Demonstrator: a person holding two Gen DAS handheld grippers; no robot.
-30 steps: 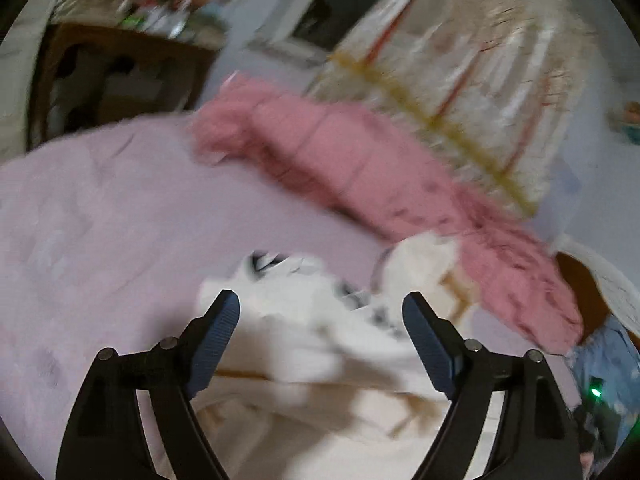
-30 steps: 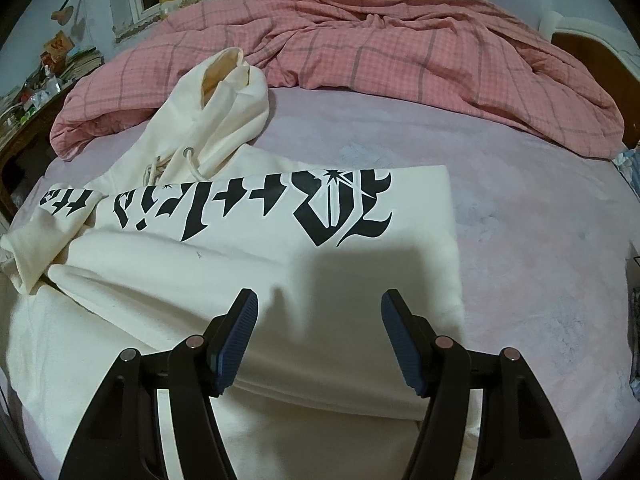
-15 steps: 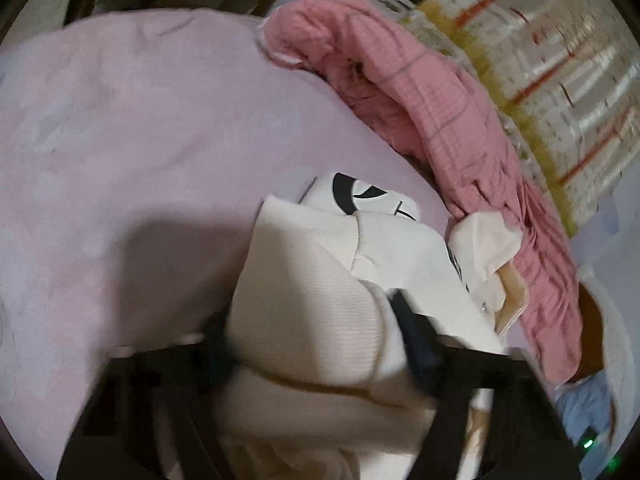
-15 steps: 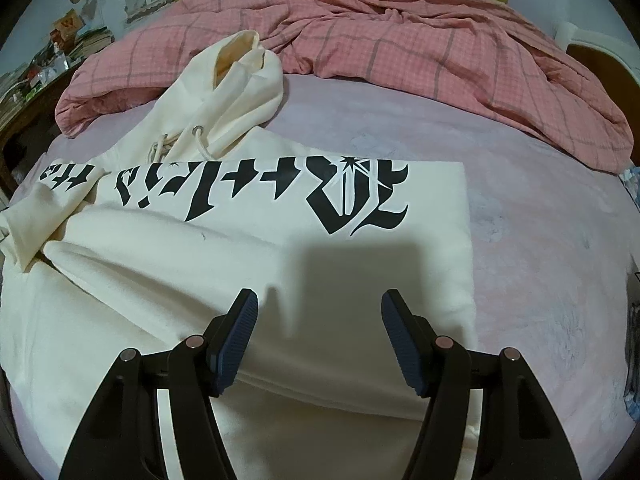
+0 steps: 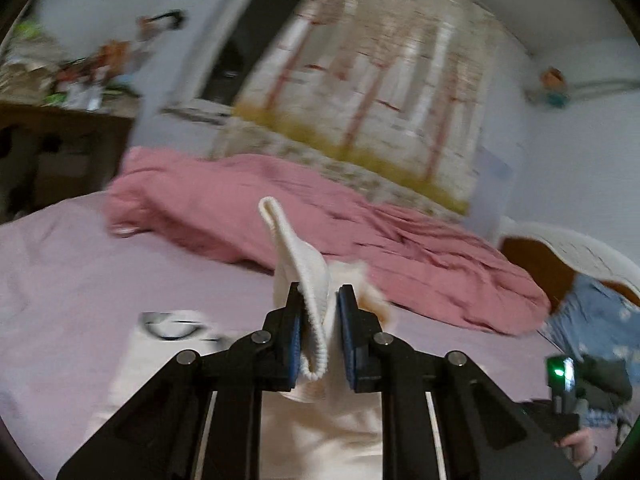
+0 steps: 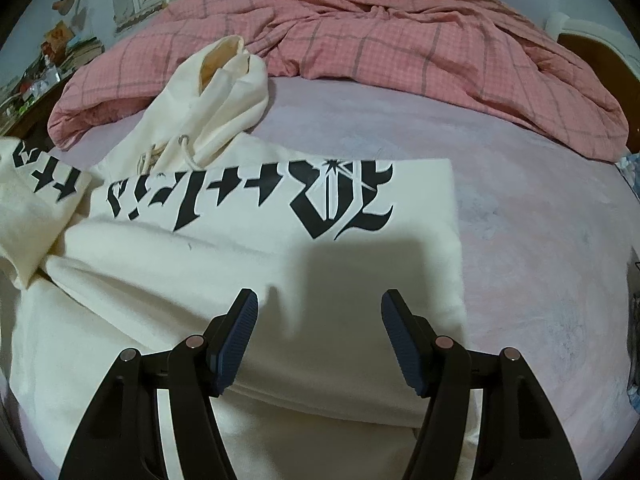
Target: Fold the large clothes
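so the cream hoodie (image 6: 248, 280) is spread flat on the pink bedsheet (image 6: 540, 248), long axis running left-right across the right wrist view, hood (image 6: 216, 92) up toward the pink plaid duvet (image 6: 400, 40) and one sleeve already folded across the body with the black lettering (image 6: 256, 196) showing.

left gripper (image 5: 319, 320) has just been closing and the frames show it clamped on the ribbed cuff (image 5: 298, 264) of the other sleeve, which sticks up past the pads (that view is pretty blurry, fyi). right gripper (image 6: 319, 316) hangs over the near middle of the body with jaws apart, nothing in them, not touching the fabric as far as i can tell.

what matters imo: that left sleeve sits off the hoodie's left edge, so it has to travel right, across the body, along that long axis. left hand owns this one.
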